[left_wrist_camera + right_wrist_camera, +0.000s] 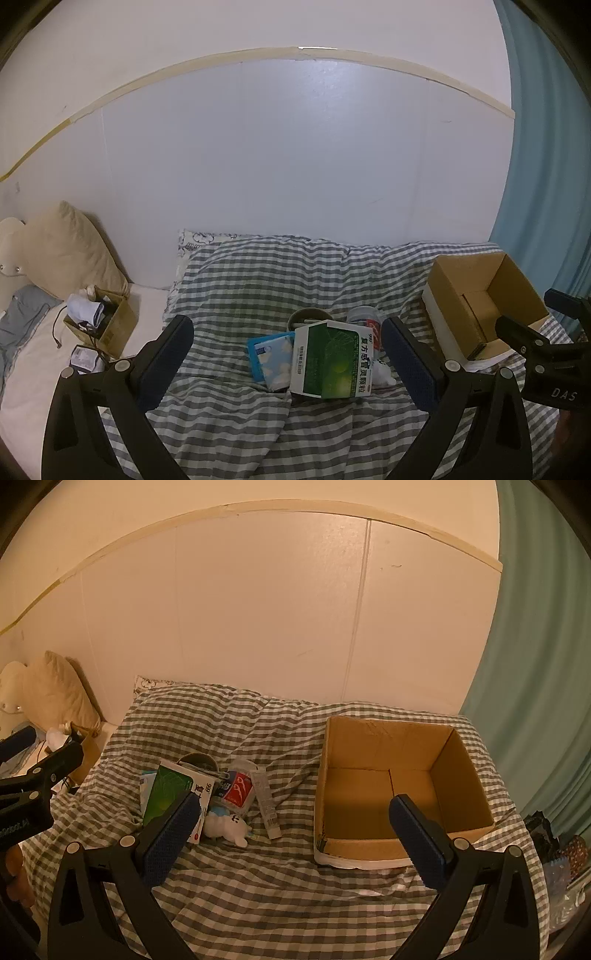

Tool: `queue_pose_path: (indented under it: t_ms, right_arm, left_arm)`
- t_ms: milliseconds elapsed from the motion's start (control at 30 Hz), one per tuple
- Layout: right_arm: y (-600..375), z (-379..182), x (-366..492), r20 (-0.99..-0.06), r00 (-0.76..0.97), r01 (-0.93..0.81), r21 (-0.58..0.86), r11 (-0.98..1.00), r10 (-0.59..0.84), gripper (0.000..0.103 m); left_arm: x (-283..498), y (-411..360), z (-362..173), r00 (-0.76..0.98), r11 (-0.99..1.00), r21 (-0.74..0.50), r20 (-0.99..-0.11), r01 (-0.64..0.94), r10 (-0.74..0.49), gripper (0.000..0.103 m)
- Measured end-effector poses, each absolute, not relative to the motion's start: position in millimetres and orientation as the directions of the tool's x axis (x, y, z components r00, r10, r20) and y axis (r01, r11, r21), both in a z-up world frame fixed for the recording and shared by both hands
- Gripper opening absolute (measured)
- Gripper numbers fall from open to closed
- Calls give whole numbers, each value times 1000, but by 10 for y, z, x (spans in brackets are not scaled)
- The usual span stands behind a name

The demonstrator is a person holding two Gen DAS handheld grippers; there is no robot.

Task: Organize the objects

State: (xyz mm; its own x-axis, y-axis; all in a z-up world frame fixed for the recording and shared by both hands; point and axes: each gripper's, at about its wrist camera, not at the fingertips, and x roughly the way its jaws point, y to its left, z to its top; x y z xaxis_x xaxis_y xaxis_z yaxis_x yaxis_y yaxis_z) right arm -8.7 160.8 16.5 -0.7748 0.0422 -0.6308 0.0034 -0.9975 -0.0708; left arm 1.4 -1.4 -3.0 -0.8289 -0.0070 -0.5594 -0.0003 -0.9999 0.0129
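Observation:
A heap of small items lies on the checked bedspread (pixel 258 280): a green medicine box (pixel 330 360) on top, a blue tissue pack (pixel 271 356) beside it, a round tin (pixel 308 317) behind, a red-labelled packet (pixel 239 783), a tube (pixel 266 802) and a small white plush toy (pixel 226 826). An empty cardboard box (pixel 402 746) stands to the right of the heap. My left gripper (pixel 288 339) hovers open above the heap, nothing between its fingers. My right gripper (pixel 295 808) is open too, hanging between the heap and the cardboard box, holding nothing.
A smaller cardboard box (pixel 110 321) stuffed with cloth and cables sits at the left near a beige pillow (pixel 70 251). A white wall runs behind the bed. A blue curtain (pixel 546 184) hangs at the right. Bags (pixel 565 853) lie beyond the bed's right edge.

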Motion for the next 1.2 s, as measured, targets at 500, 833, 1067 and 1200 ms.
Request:
queue_pose_path:
  t_ms: [500, 833, 1067, 1200]
  right_arm:
    - [1586, 139, -100, -637, -770, 9, -67, -998, 36, 103]
    - [1563, 107, -103, -642, -766, 12, -70, -998, 35, 103]
    - [1560, 110, -105, -642, -766, 11, -69, -998, 36, 103]
    - [1542, 114, -89, -640, -768, 11, -71, -997, 37, 103]
  left_arm:
    - [4, -85, -50, -824, -1000, 0, -567, 16, -13, 103]
    - [-3, -108, -66, -823, -1000, 10, -568, 13, -16, 103]
    - [9, -83, -86, -822, -1000, 17, -569, 7, -15, 103]
    - [11, -89, -99, -821, -1000, 16, -571, 6, -14, 103]
